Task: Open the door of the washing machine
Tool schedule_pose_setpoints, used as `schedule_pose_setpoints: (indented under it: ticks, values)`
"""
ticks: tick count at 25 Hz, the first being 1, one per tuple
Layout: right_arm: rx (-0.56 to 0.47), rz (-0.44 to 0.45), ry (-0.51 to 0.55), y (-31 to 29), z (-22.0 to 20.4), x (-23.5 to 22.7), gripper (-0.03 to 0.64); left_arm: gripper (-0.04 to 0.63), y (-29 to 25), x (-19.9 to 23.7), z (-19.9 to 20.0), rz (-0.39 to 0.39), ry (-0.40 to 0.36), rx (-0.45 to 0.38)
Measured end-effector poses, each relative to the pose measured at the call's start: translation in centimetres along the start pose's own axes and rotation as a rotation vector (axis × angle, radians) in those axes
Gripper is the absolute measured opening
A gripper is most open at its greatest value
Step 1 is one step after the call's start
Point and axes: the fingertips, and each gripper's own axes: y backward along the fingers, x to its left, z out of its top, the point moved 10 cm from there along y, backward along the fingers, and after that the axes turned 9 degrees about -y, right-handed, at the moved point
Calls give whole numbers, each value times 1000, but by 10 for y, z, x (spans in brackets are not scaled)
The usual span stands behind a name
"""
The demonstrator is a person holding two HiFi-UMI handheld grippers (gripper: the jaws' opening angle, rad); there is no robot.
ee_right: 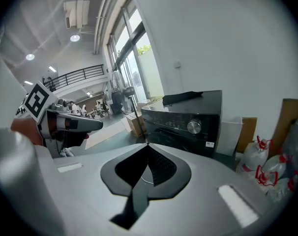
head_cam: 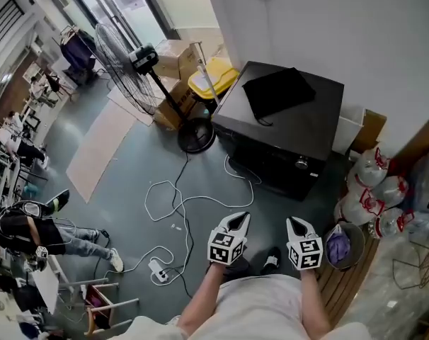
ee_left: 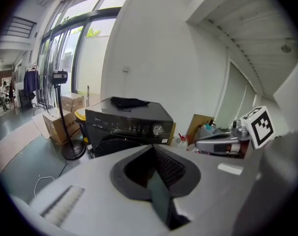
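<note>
Across the grey floor [head_cam: 108,211], the washing machine [head_cam: 285,129] stands beyond left claw [head_cam: 238,219] and right claw [head_cam: 294,222], both closed, empty.

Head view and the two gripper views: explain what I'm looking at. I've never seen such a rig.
No robot here: a person holds a two-jaw tool in each hand. The head view comes from a camera on the person's head, looking down at the left tool and right tool. The other two pictures come from cameras riding on each tool, looking along its jaws. Both tools are shut and hold nothing. Ahead stands a black washing machine, its door apparently closed, with a dark cloth on top. A fan stands beside it.
</note>
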Motion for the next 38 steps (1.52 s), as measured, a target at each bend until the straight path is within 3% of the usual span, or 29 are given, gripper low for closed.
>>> schedule_pose_setpoints:
  ticks: [8, 12, 19, 25, 28, 33, 38]
  values:
    - [-21, -67, -82, -9, 0, -31, 2, 57, -35, 7, 7, -58, 0, 58]
    - [-100, -160, -101, -11, 19, -54, 2, 57, -62, 17, 25, -118, -44, 25]
    - [-159, -300, -158, -8, 39, -62, 2, 57, -99, 51, 55, -186, -34, -18]
    - [-97, -341, -136, -31, 46, -49, 2, 57, -119, 77, 53, -194, -111, 27]
    - [-15, -312, -89, -66, 45, -35, 2, 57, -129, 105, 41, -194, -67, 52]
    - [179, -191, 94, -146, 53, -8, 2, 57, -148, 161, 11, -198, 38, 95]
    - [243, -215, 95, -226, 58, 4, 2, 57, -183, 223, -19, -223, 63, 114]
